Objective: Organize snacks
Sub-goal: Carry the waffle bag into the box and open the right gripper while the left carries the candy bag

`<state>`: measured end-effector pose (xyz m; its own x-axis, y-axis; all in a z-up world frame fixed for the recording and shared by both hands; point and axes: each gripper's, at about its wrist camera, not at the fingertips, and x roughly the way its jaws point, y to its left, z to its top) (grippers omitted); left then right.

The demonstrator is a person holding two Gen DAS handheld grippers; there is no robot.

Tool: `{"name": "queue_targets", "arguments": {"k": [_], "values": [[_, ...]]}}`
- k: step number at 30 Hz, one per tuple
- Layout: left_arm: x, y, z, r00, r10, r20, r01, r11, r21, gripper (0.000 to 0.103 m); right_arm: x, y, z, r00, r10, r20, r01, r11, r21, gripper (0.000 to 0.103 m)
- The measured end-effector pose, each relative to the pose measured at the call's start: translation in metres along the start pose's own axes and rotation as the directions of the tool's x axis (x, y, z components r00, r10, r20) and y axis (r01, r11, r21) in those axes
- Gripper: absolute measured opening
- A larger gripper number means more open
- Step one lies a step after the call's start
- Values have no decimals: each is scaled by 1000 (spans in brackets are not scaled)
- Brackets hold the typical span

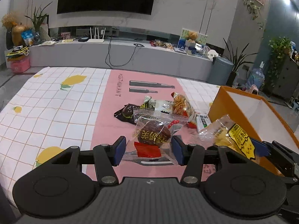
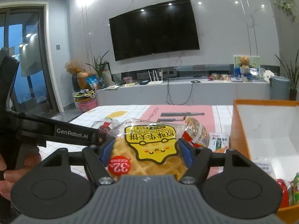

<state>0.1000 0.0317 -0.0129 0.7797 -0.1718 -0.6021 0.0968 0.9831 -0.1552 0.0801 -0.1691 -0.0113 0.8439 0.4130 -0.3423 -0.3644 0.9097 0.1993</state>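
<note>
My left gripper is shut on a clear packet with a brown pastry, held above the pink mat. My right gripper is shut on a yellow waffle packet; that waffle packet also shows at the right of the left wrist view. Several loose snack packets lie in a heap on the mat beyond the pastry. An orange box with white inside walls stands at the right and holds a few snacks near its front corner.
A white checked cloth with lemon prints covers the table. A grey TV bench with a router, cables and clutter runs behind, under a wall TV. A hand grips the other gripper's handle at the left of the right wrist view.
</note>
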Motion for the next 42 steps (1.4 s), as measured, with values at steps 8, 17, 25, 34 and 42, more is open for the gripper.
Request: {"name": "queue_targets", "arguments": {"k": [8,17,25,34,42], "values": [[-11,-19,11,999,-11,37,11,1000,-3,60,-17,-10,16,1000,-13,14,13,1000,-23,69],[-14,-59,30,995,-75,66,79,995,-55,60,-46,-58,48,998,-64,23,63,997,36,69],[6,-118,31,996,-82,42,82,997,-3,60,-36,-127,69,978,-186,-91,192,980,55,69],[24,-152,26,998,-56,11,55,998,33,60,22,-194,55,909,-222,-351,293,942,162,69],[38,-157,22,998,-55,-17,55,998,-8,60,42,-199,48,907,-175,-383,259,949,181,69]]}}
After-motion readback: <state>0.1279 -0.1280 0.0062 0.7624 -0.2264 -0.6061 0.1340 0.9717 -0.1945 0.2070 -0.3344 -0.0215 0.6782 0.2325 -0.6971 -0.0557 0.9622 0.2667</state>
